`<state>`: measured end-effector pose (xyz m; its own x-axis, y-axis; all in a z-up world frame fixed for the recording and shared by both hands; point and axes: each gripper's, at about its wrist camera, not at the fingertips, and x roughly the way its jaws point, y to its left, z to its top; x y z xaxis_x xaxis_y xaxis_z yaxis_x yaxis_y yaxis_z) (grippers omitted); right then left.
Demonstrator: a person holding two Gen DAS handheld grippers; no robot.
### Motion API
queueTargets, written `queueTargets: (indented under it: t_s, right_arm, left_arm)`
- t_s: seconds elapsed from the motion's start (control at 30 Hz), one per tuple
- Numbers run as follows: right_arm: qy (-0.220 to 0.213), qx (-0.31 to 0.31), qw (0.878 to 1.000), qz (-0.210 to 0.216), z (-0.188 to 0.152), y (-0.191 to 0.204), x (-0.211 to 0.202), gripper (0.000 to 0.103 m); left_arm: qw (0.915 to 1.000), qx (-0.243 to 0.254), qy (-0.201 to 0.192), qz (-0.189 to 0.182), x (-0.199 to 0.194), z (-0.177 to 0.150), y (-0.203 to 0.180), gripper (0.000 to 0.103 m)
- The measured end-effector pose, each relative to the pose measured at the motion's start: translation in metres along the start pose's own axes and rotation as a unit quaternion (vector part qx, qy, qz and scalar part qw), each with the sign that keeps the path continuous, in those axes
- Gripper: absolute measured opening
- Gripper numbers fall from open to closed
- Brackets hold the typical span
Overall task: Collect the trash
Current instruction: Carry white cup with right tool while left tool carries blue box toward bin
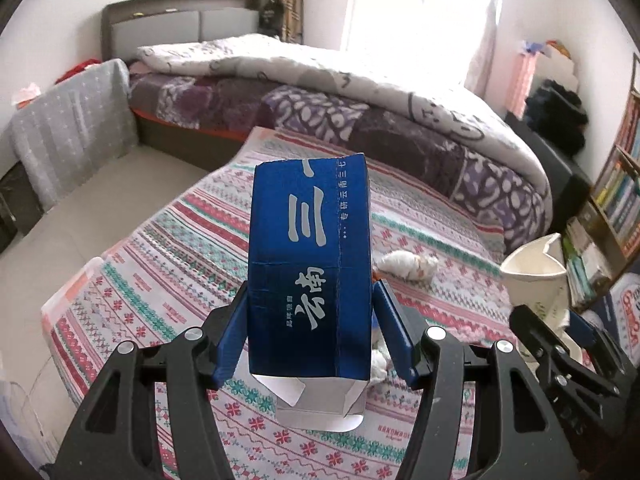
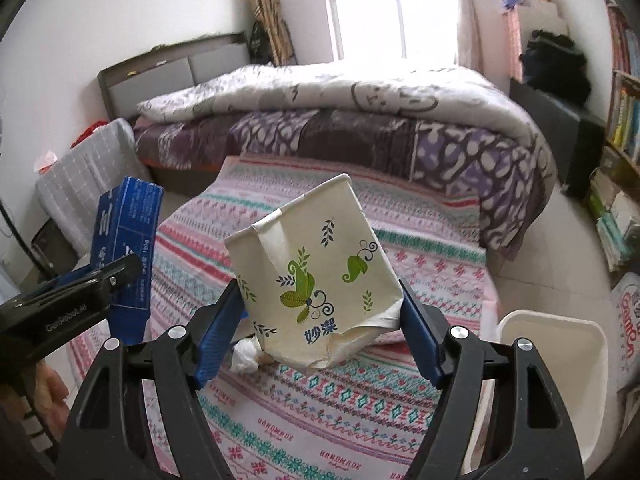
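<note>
My left gripper (image 1: 310, 316) is shut on a tall blue carton (image 1: 308, 264) with white Chinese lettering and holds it upright above the patterned cloth (image 1: 160, 280). The carton also shows in the right wrist view (image 2: 124, 248). My right gripper (image 2: 320, 312) is shut on a crushed cream paper cup (image 2: 316, 276) with green leaf prints, held above the cloth; the cup also shows in the left wrist view (image 1: 536, 276). A crumpled white tissue (image 1: 408, 264) lies on the cloth. Another tissue wad (image 2: 246, 354) lies below the cup.
A white bin (image 2: 560, 340) stands at the lower right of the cloth. A bed with a quilt (image 1: 340, 76) lies behind. A bookshelf (image 1: 616, 184) is on the right. A grey covered item (image 1: 68, 132) stands at the left by the floor.
</note>
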<state>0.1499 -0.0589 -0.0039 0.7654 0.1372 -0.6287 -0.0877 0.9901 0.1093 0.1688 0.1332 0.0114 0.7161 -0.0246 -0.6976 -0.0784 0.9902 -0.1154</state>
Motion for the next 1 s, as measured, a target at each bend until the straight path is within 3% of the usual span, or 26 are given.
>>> queueTargets:
  t_s: [0.4,1.0]
  right_arm:
    - [-0.019,0.028,0.999,-0.035,0.000,-0.014,-0.009,0.073]
    - [-0.021,0.060,0.996,-0.065,0.001,-0.059,-0.023,0.074]
  left_arm:
    - [0.9996,0.011,-0.022,0.018,-0.003,-0.001,-0.027,0.060]
    - [0.9991,0.035,-0.021,-0.008,-0.003,-0.008,-0.075,0.060]
